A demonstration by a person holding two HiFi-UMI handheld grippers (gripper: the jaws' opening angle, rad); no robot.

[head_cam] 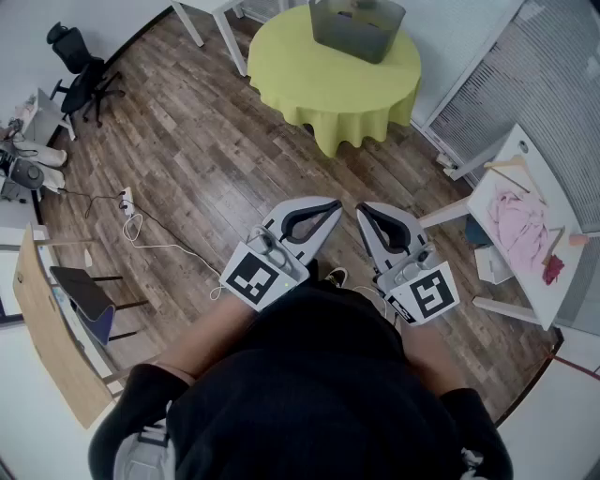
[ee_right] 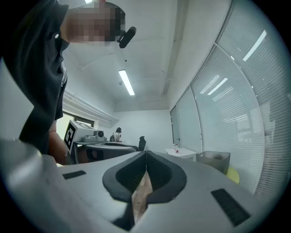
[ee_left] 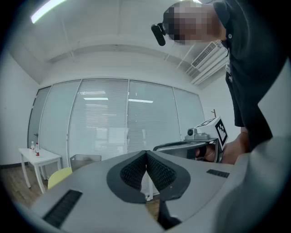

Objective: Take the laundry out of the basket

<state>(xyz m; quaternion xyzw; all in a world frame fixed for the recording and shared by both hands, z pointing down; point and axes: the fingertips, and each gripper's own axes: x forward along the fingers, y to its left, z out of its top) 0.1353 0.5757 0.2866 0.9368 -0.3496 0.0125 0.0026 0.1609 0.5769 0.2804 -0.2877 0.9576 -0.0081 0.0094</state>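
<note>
Both grippers closed and empty, held close to the body, far from the laundry basket

The left gripper [head_cam: 330,205] and the right gripper [head_cam: 365,209] point forward side by side over the wooden floor [head_cam: 187,159], just apart; in each gripper view the ridged pads meet at the tip with nothing between them. The grey laundry basket [head_cam: 356,26] stands near the far edge of the round table [head_cam: 309,84], which is draped in a yellow-green cloth, well ahead of both grippers; what it holds cannot be made out. To the right, a pink garment [head_cam: 520,225] lies spread across the middle of a white table [head_cam: 553,183], with a wooden hanger [head_cam: 516,169] by its far corner
</note>
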